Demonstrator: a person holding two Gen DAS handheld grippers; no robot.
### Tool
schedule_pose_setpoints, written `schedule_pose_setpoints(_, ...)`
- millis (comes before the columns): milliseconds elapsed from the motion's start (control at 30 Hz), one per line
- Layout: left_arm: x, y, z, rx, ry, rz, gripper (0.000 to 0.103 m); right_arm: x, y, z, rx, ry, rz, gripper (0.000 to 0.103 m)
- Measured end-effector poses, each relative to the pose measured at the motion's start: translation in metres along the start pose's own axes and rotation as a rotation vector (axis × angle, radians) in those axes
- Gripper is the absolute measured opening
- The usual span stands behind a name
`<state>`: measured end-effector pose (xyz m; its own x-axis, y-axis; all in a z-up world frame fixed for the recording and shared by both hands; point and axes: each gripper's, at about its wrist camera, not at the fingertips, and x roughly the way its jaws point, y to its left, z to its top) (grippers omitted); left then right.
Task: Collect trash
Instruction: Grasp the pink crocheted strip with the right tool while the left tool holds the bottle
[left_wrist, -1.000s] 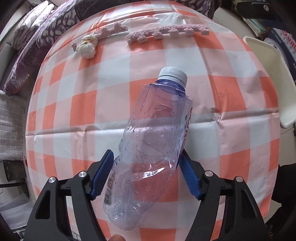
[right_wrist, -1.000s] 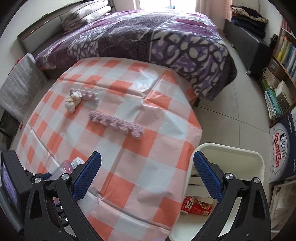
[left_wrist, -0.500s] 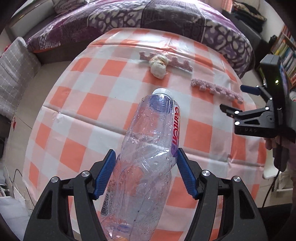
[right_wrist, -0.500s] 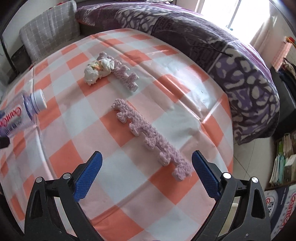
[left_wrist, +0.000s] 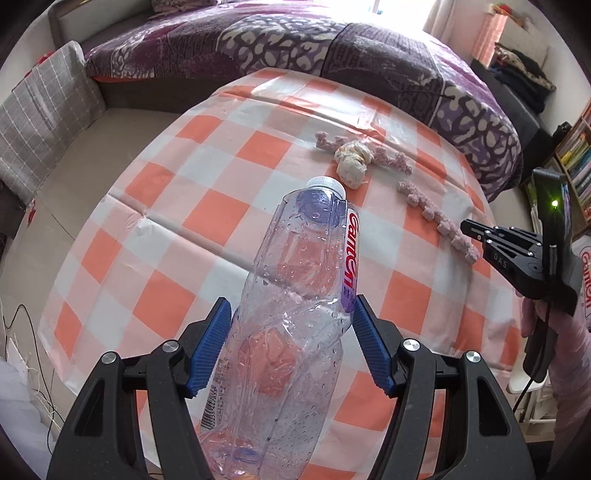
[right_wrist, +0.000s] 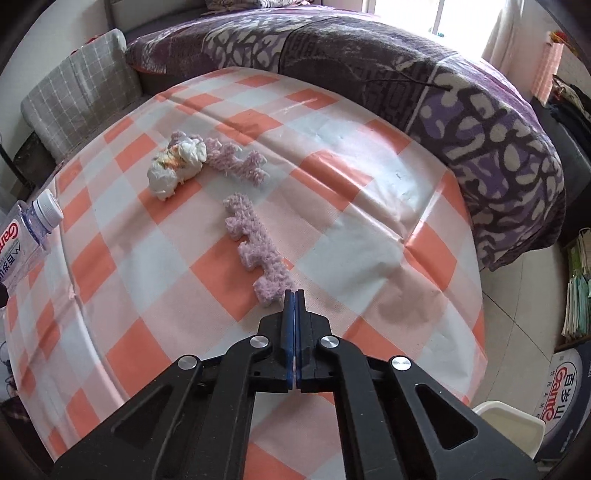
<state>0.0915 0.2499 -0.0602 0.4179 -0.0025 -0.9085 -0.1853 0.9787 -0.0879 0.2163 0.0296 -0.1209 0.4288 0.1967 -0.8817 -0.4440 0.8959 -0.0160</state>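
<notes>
My left gripper (left_wrist: 291, 347) is shut on a crushed clear plastic bottle (left_wrist: 295, 317) with a white cap and a red label, held above the checked tablecloth (left_wrist: 207, 221). The bottle's neck shows at the left edge of the right wrist view (right_wrist: 29, 229). My right gripper (right_wrist: 294, 299) is shut and empty, its tips just in front of the near end of a pink fuzzy strip (right_wrist: 258, 254). A crumpled white paper ball (right_wrist: 175, 168) lies beside a second pink fuzzy strip (right_wrist: 236, 162). The right gripper shows at the right edge of the left wrist view (left_wrist: 469, 227).
A bed with a purple patterned blanket (right_wrist: 406, 74) runs along the table's far side. A grey checked cushion (right_wrist: 77, 99) stands at the left. A white plastic chair (right_wrist: 513, 428) is at the table's right corner, with bookshelves (left_wrist: 576, 162) beyond.
My right gripper has closed from wide open to shut and moved in over the near pink strip. My left gripper has drawn back from the table, still holding the bottle.
</notes>
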Motion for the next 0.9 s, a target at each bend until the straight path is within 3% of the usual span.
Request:
schedule_pose_setpoints(167,-0.013,-0.001,0.002,-0.014,-0.029,-0.022,0.066,-0.017,0.002,0.003,0.012,-0.007,-0.003,0.004)
schedule_pose_setpoints(200,-0.014,-0.002,0.001,-0.015,-0.028,-0.026,0.066,-0.017,0.004,0.003,-0.006,-0.008,-0.022,0.011)
schedule_pose_setpoints(267,-0.016,-0.003,0.0,-0.014,-0.027,-0.032,0.066,-0.014,0.005,0.002,-0.024,-0.004,-0.025,0.05)
schedule_pose_setpoints(300,-0.016,-0.003,-0.001,-0.011,-0.028,-0.033,0.066,-0.011,0.004,0.0,-0.029,-0.001,-0.03,0.052)
schedule_pose_setpoints(600,-0.007,0.003,-0.001,-0.027,-0.007,-0.015,0.066,0.029,0.008,-0.004,-0.054,0.035,-0.004,0.051)
schedule_pose_setpoints(633,-0.006,0.002,-0.002,-0.027,-0.004,-0.013,0.066,0.03,0.007,-0.002,-0.041,0.028,0.01,0.048)
schedule_pose_setpoints(667,-0.004,0.002,-0.002,-0.024,-0.002,-0.01,0.066,0.031,0.007,-0.002,-0.031,0.025,0.023,0.027)
schedule_pose_setpoints(700,-0.002,0.0,-0.002,-0.021,0.001,-0.006,0.066,0.031,0.007,-0.001,-0.026,0.018,0.036,0.023)
schedule_pose_setpoints(900,-0.006,0.001,-0.002,-0.038,-0.026,0.006,0.066,0.016,0.02,0.0,-0.029,-0.023,0.01,0.021)
